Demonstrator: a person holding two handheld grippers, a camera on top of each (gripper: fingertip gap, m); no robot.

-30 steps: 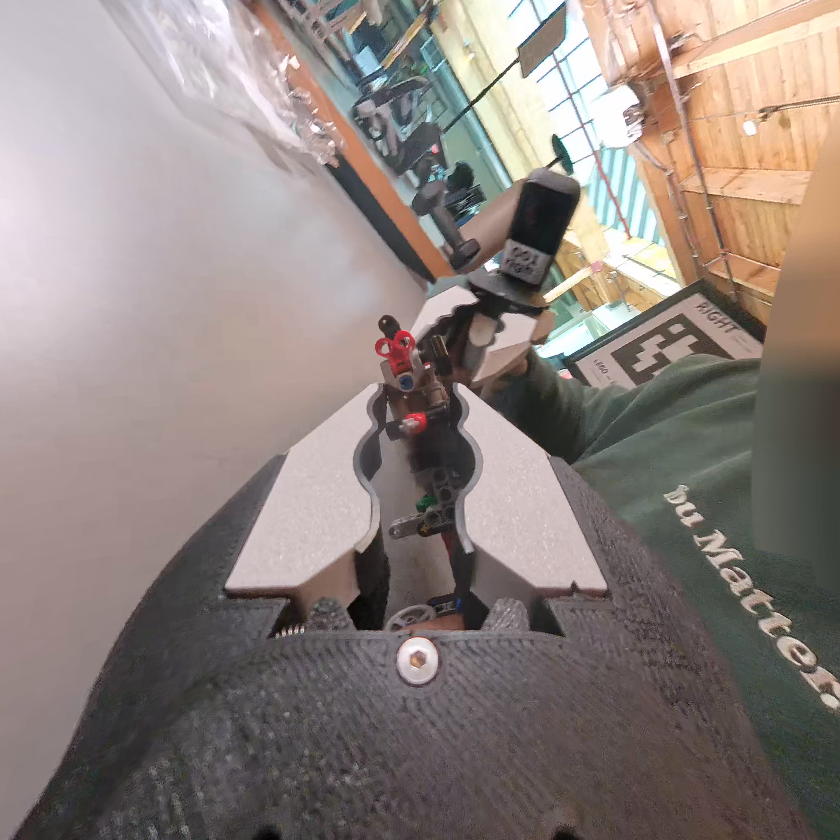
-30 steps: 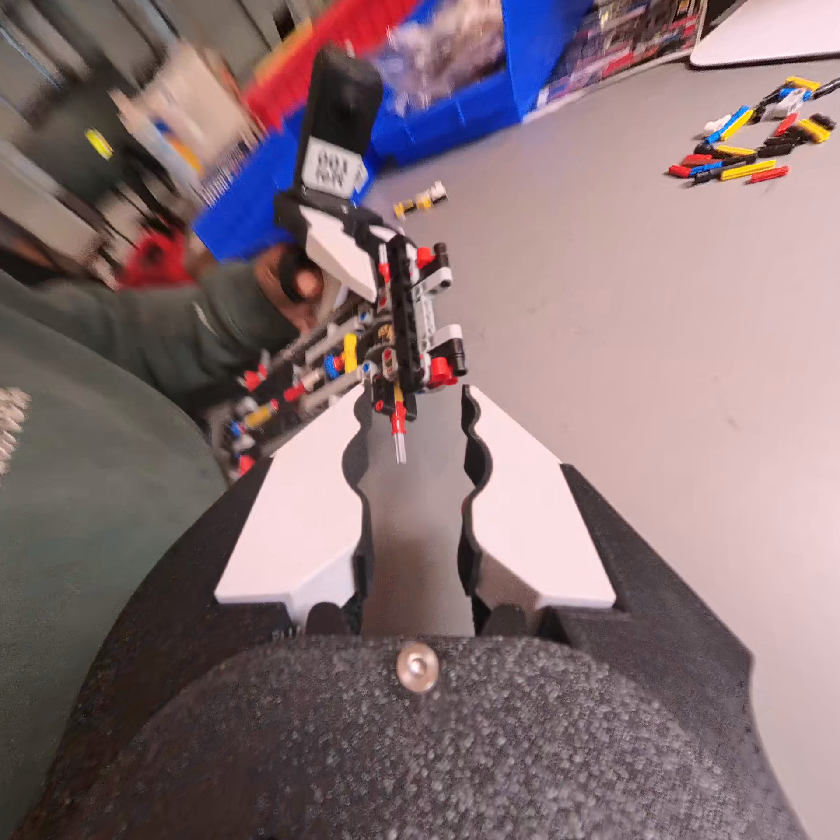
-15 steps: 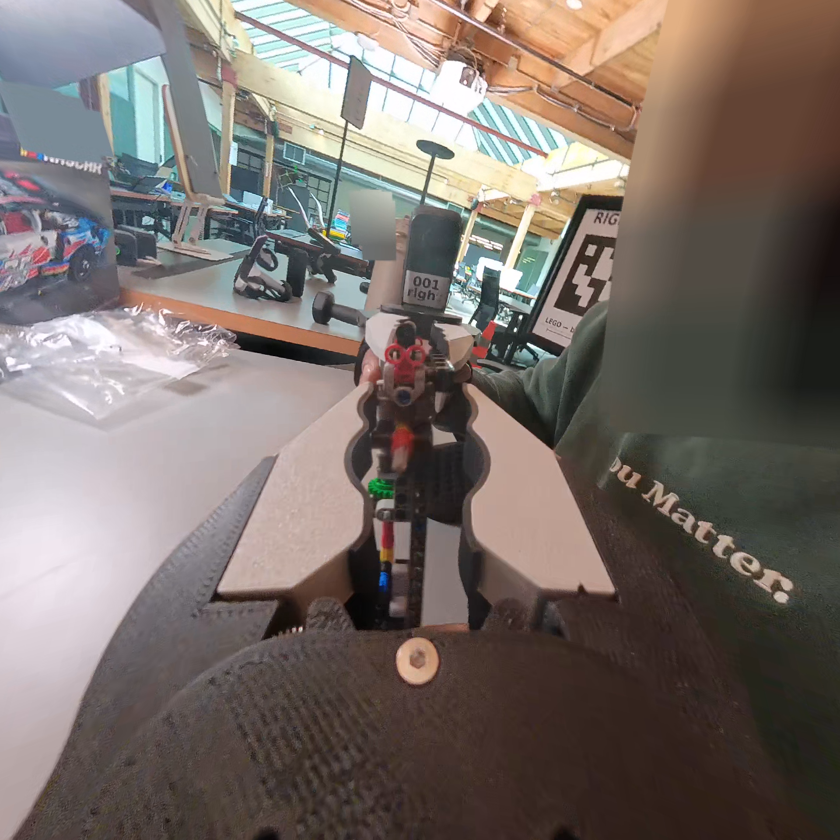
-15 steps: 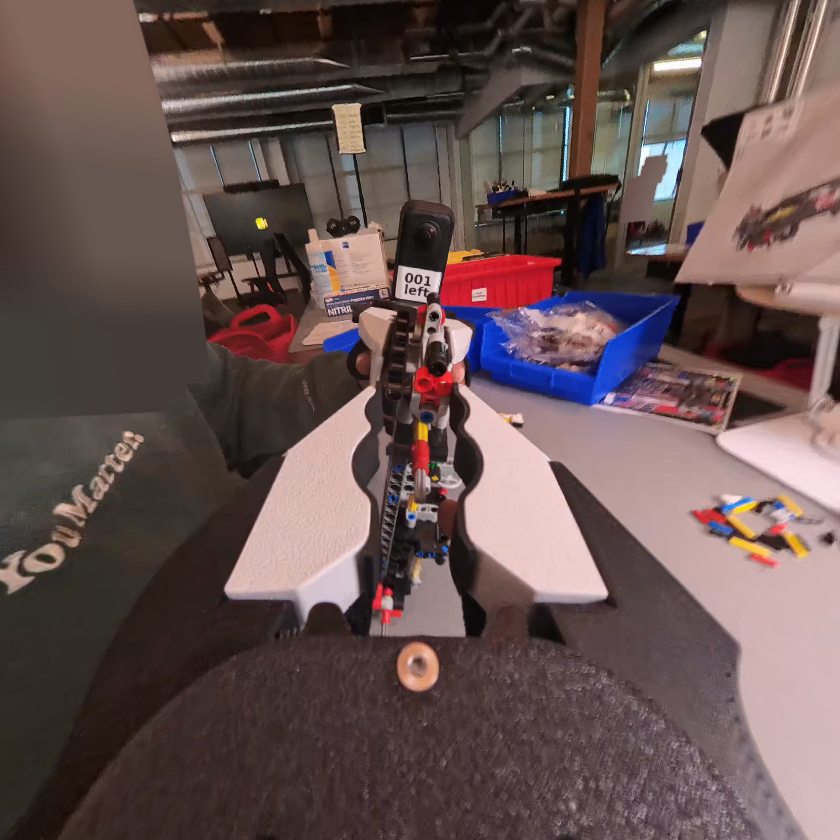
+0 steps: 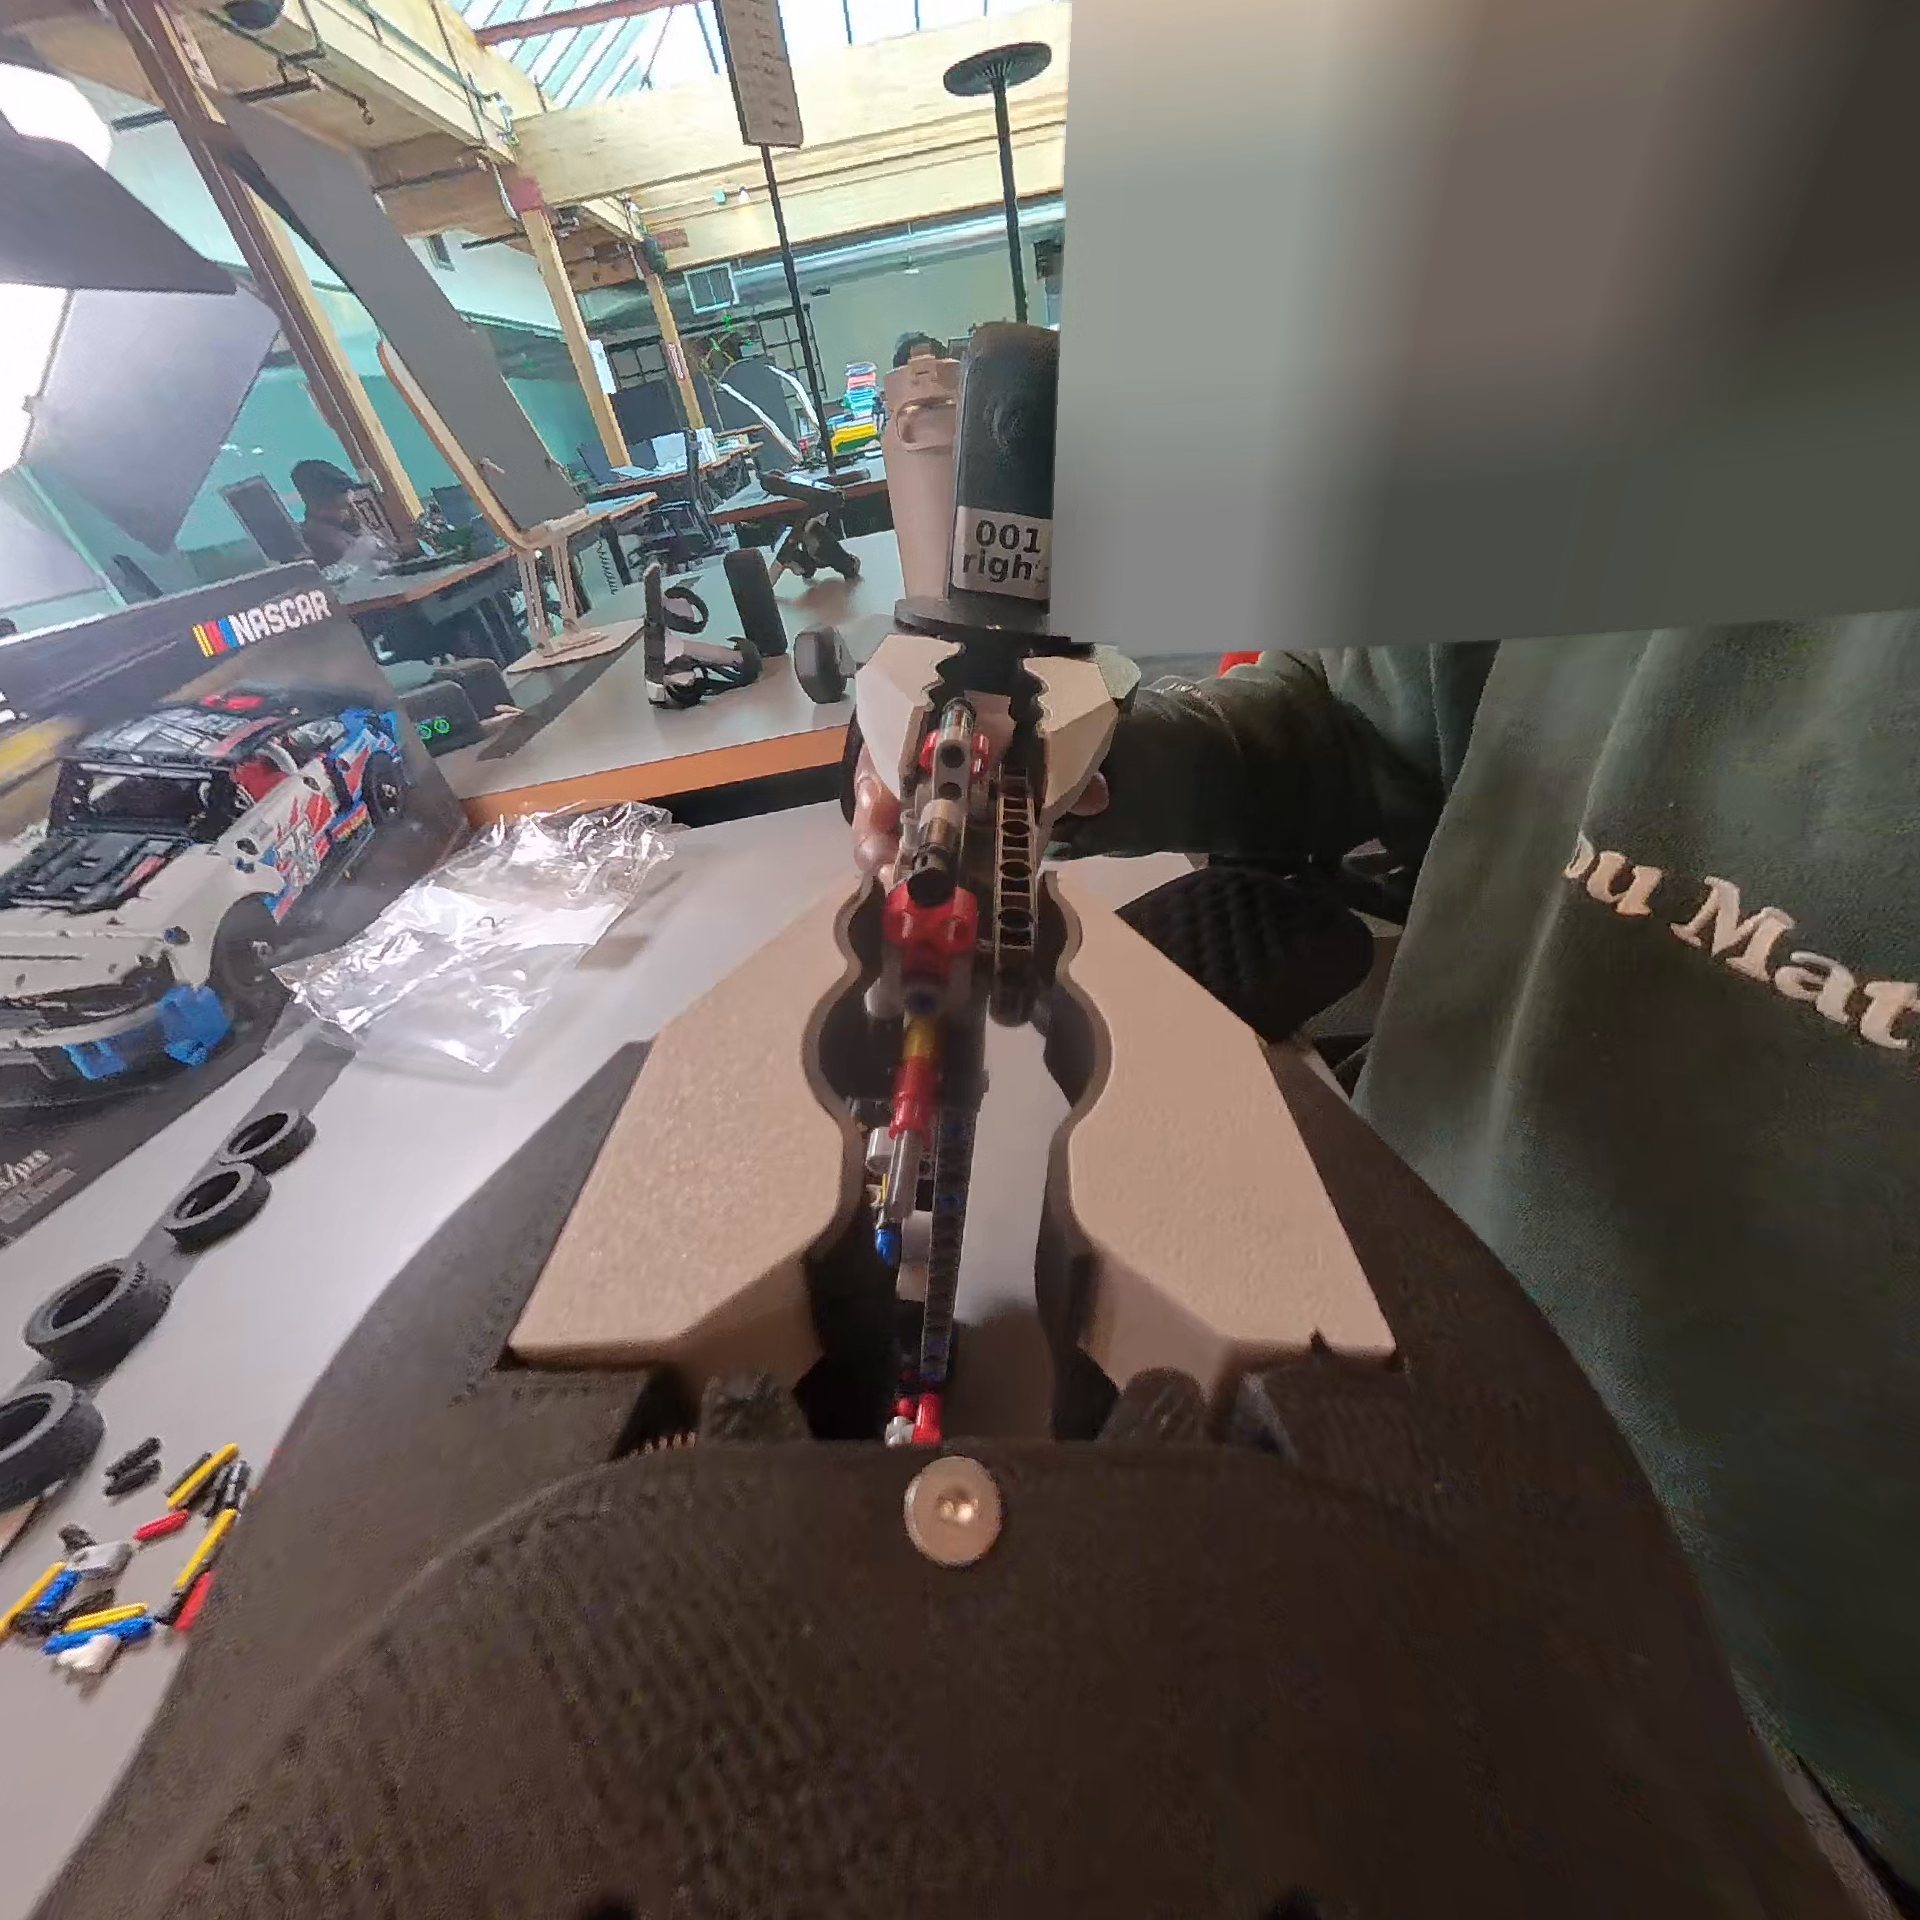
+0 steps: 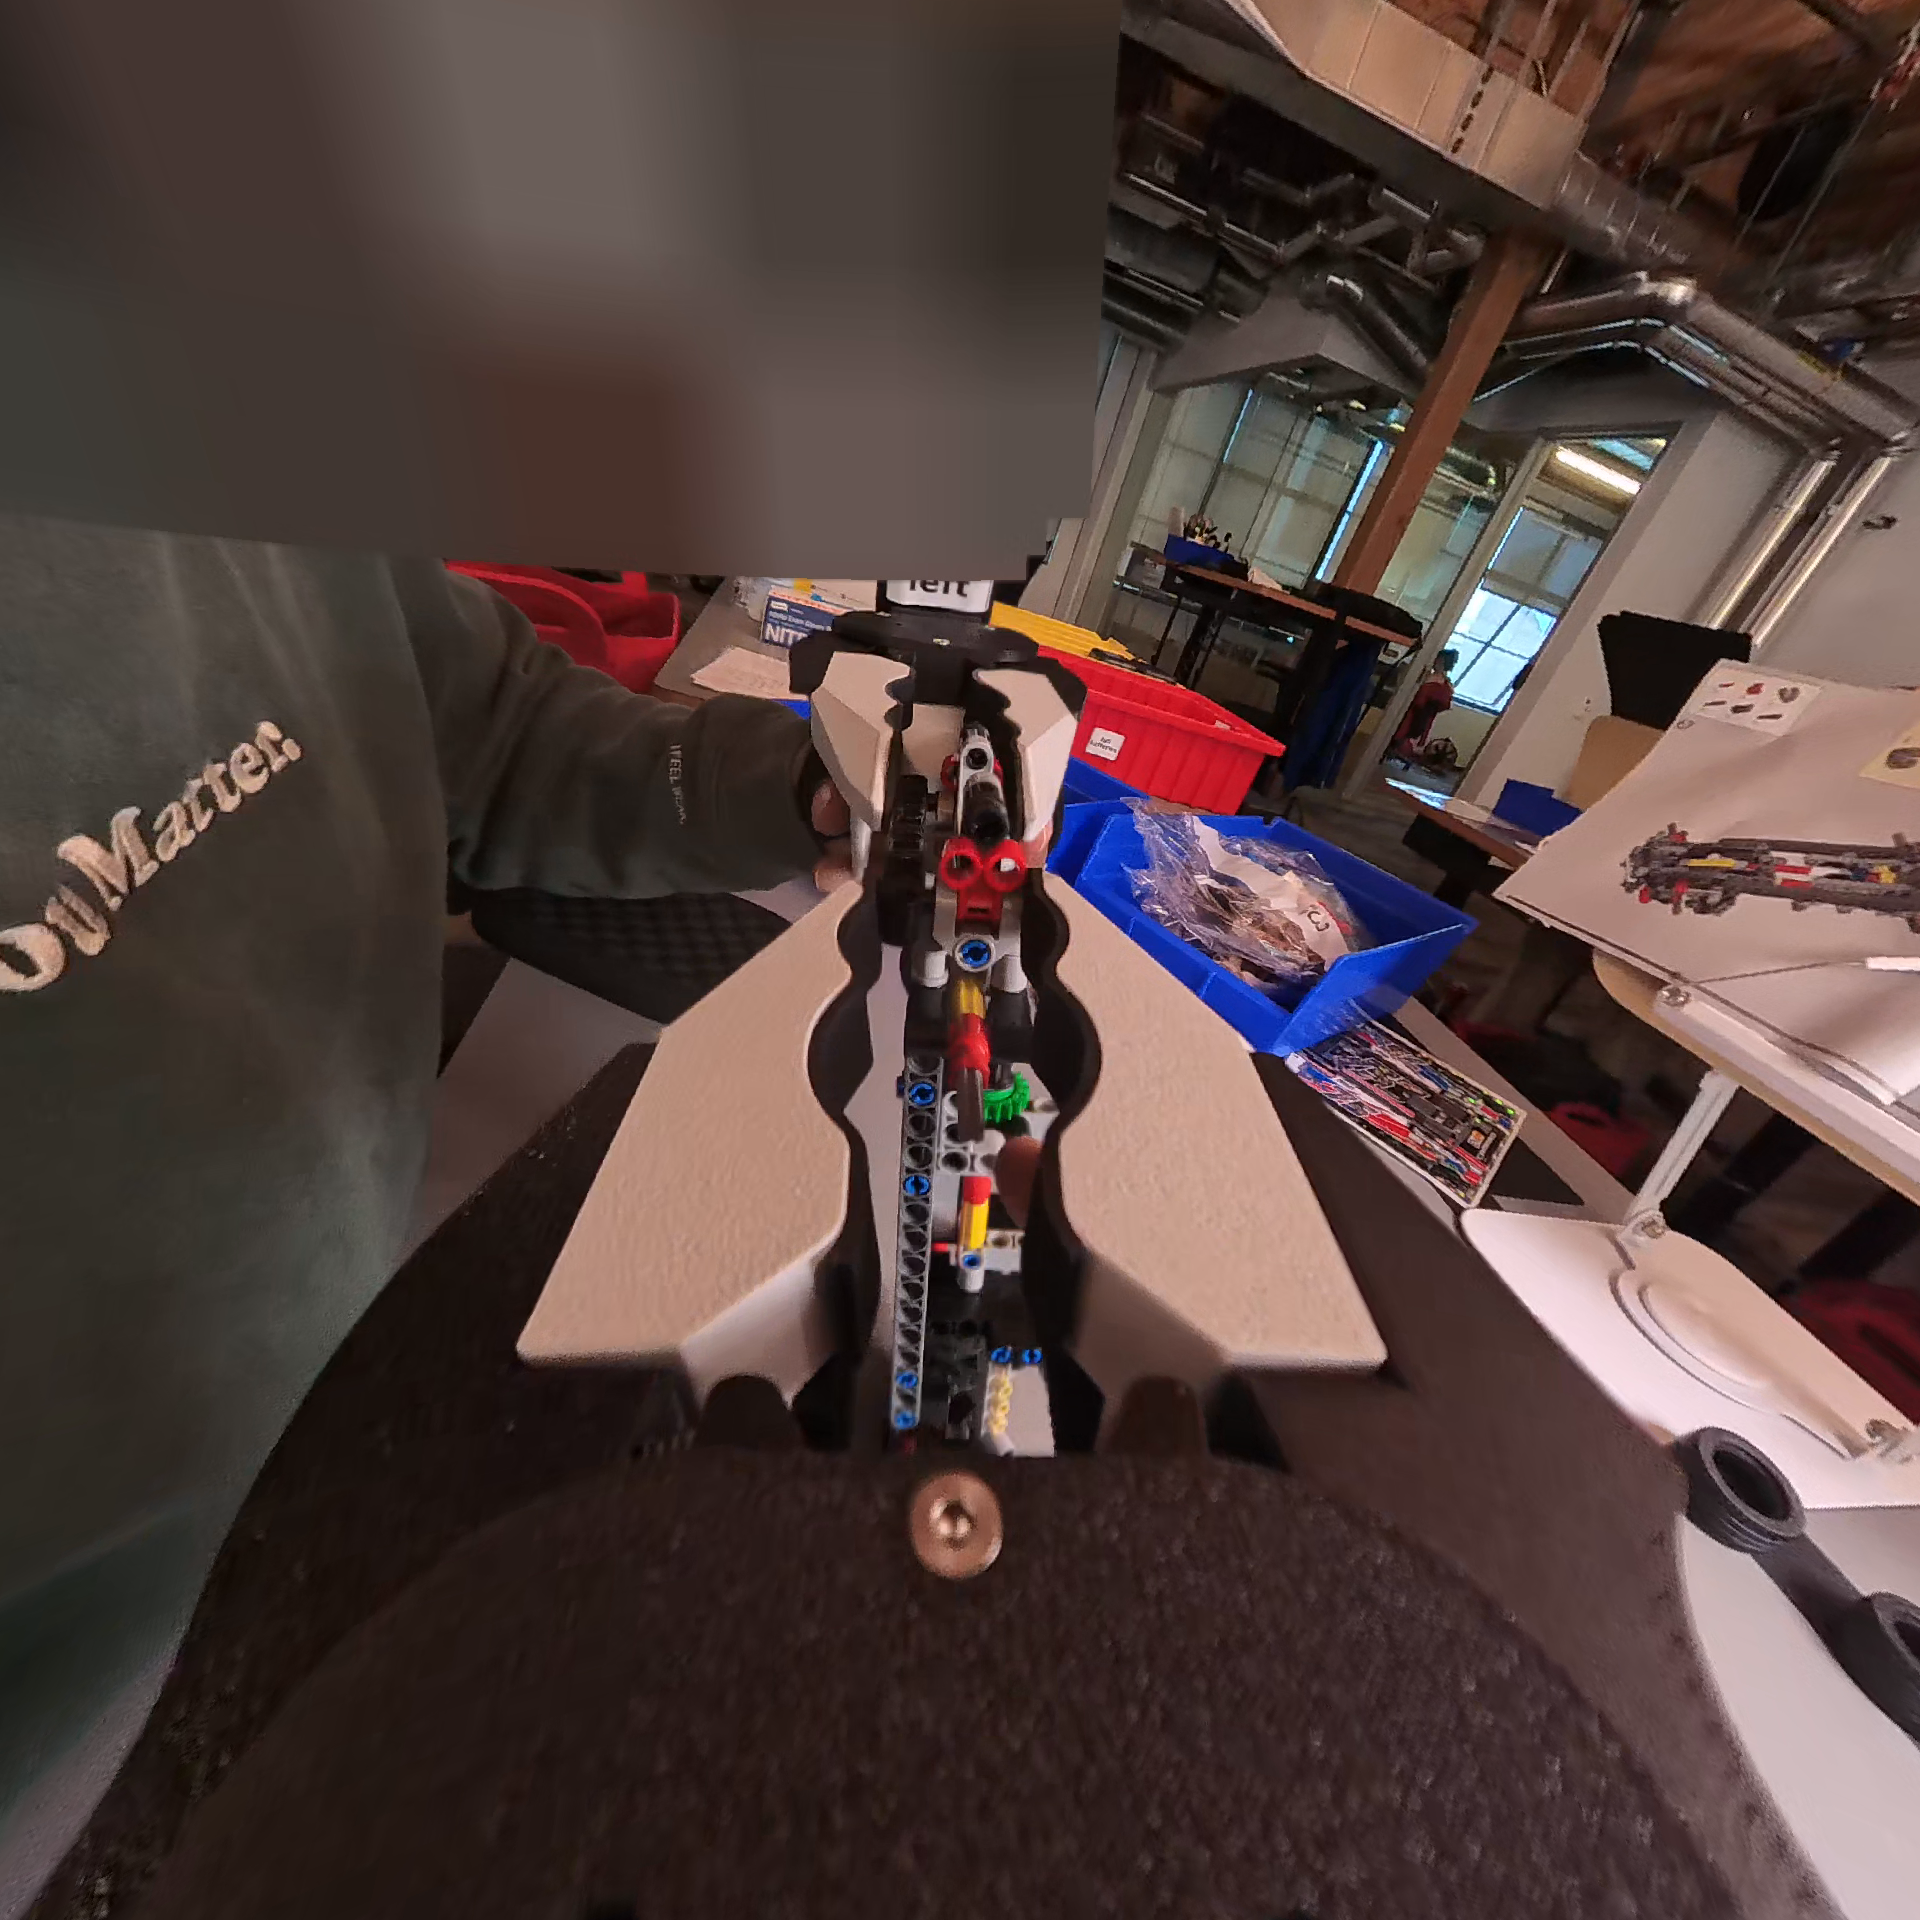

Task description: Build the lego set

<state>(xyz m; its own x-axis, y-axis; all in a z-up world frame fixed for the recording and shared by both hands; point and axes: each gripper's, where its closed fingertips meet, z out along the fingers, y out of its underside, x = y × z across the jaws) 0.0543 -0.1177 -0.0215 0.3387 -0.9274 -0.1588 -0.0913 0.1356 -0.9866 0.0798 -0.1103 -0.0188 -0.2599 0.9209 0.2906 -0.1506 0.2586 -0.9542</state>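
Honestly, the lego chassis (image 5: 940, 997) looks light but snappy-fragile: held up off the table (image 5: 343, 1195) between both tools, left gripper (image 5: 951, 935) and right gripper (image 6: 956, 914) each closed on an opposite end. Best held by the stiff black beam. Its middle is hidden between the jaws, so connections there are unreadable.

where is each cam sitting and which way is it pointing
Left wrist view: on the left gripper, looking along its fingers over the lego assembly at the right gripper; green sleeve beside it.
Right wrist view: on the right gripper, facing the left gripper, blue bin behind.
Shared: the two cameras face each other, each gripper closed on one end of the assembly.
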